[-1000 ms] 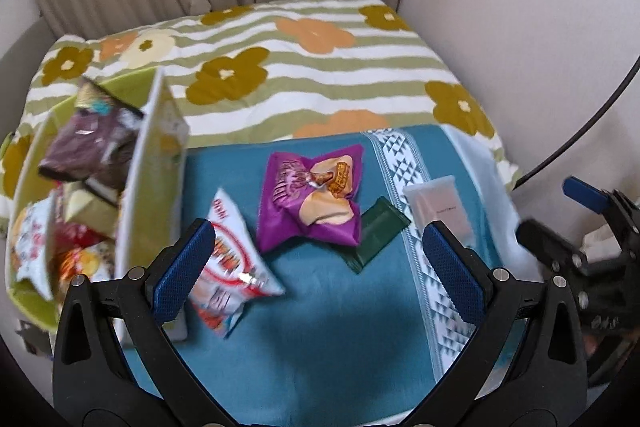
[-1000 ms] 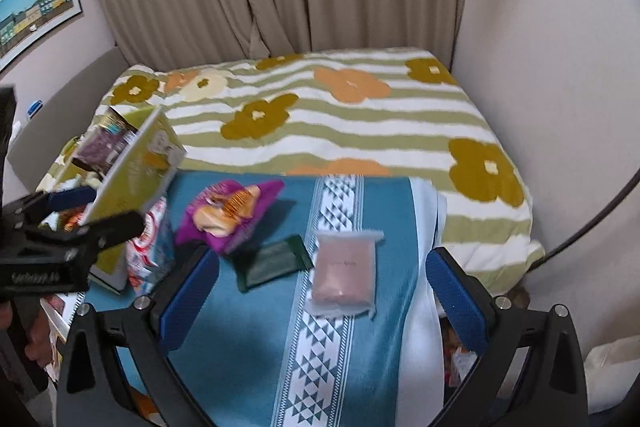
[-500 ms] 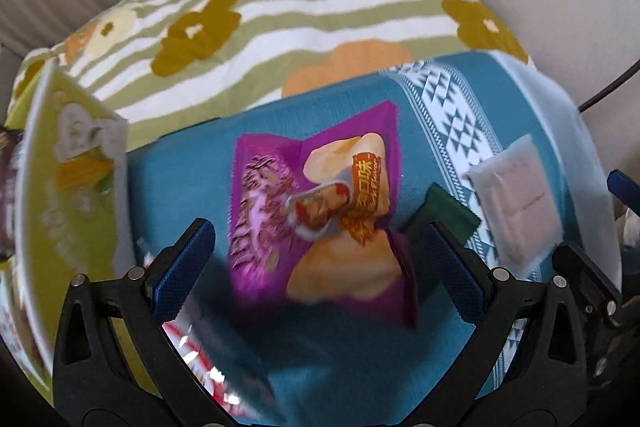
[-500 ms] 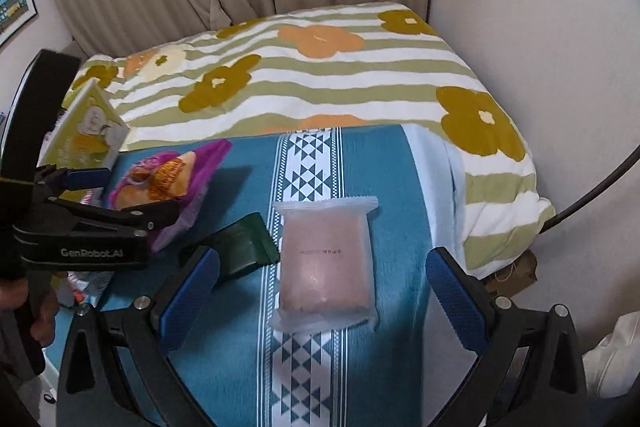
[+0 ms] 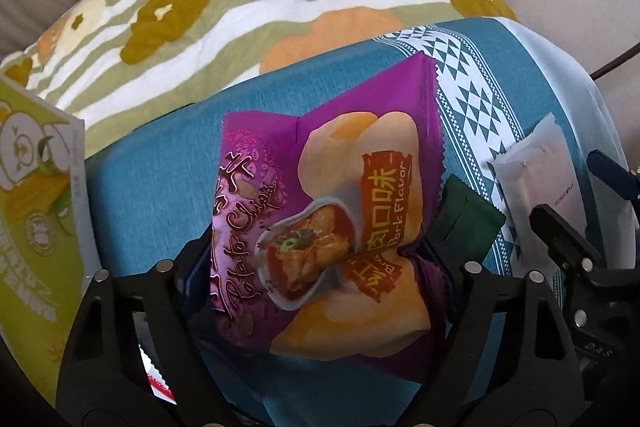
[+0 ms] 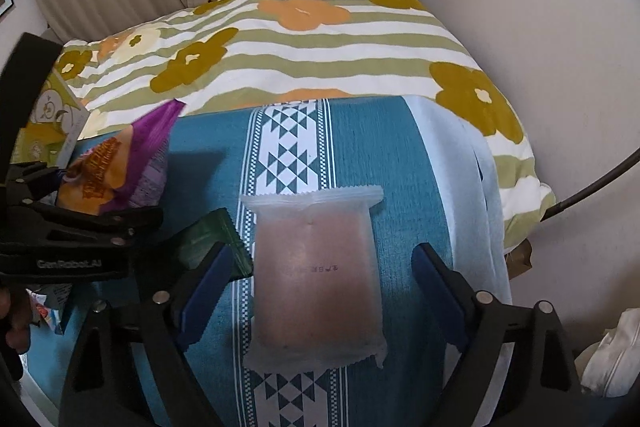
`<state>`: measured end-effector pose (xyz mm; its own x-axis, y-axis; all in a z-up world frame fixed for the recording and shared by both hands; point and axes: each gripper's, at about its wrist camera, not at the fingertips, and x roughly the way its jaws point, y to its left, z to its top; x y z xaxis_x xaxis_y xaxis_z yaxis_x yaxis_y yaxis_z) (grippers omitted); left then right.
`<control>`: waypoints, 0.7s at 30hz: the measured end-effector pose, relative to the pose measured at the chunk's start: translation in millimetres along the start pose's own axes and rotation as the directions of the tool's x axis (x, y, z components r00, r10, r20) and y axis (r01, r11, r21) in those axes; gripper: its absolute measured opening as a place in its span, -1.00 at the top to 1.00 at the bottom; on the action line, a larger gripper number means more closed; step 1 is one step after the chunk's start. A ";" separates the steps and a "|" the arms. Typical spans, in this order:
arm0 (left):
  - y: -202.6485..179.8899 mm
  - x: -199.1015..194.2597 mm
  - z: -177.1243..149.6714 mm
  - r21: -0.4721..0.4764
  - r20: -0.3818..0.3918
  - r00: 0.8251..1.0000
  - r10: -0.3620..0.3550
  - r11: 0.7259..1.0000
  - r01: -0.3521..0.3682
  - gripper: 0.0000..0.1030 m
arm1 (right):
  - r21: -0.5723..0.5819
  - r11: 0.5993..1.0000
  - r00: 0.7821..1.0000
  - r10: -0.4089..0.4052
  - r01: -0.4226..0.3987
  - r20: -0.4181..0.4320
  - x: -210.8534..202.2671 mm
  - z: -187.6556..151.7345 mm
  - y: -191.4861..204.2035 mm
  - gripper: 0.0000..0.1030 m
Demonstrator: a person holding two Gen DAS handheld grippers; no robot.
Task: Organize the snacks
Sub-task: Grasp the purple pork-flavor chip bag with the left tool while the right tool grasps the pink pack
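Between the left gripper's (image 5: 316, 263) jaws sits one crinkled purple potato-chip bag (image 5: 320, 211), pinched at both sides on the teal cloth (image 5: 152, 187). Between the right gripper's (image 6: 320, 291) jaws, spread wide and touching nothing, lies one frosted pink pouch (image 6: 316, 275); one dark green packet (image 6: 208, 243) lies just left.

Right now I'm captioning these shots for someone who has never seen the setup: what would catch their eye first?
First, the purple chip bag, creased between the fingers of the left claw above the teal cloth. Next, the pale pink packet lying flat on the cloth's patterned stripe, framed by the open right claw. Behind both spreads the flowered striped bedcover.
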<state>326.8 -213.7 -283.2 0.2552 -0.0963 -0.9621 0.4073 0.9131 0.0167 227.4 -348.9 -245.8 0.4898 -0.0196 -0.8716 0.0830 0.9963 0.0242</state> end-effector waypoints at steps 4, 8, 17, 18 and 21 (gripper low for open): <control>2.9 -4.7 -1.8 -0.008 0.015 1.000 -0.018 1.000 0.018 -0.51 | 0.008 1.000 1.000 -0.006 0.006 -0.013 5.6 -1.5 -1.4 -0.71; 5.1 -7.7 -4.0 -0.021 0.020 0.999 -0.029 0.999 0.029 -0.48 | 0.010 1.000 1.000 -0.004 0.004 -0.023 11.1 -2.1 -1.2 -0.59; 6.2 -16.9 -8.5 -0.044 0.040 0.999 -0.029 0.999 0.031 -0.47 | 0.005 0.999 0.999 0.032 -0.032 -0.040 18.0 -6.1 2.8 -0.18; 6.1 -18.4 -10.0 -0.045 0.043 0.999 -0.028 0.999 0.030 -0.47 | -0.002 1.000 0.999 0.027 -0.027 -0.034 17.4 -7.2 3.6 -0.17; 4.8 -22.8 -12.8 -0.051 0.053 0.998 -0.026 0.998 0.029 -0.47 | -0.003 0.999 0.999 0.032 -0.032 -0.028 17.0 -8.1 2.8 -0.14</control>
<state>311.7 -202.0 -264.8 0.2902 -0.1407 -0.9466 0.3688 0.9292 -0.0250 228.9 -345.8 -264.6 0.4674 0.0148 -0.8839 0.0647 0.9966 0.0510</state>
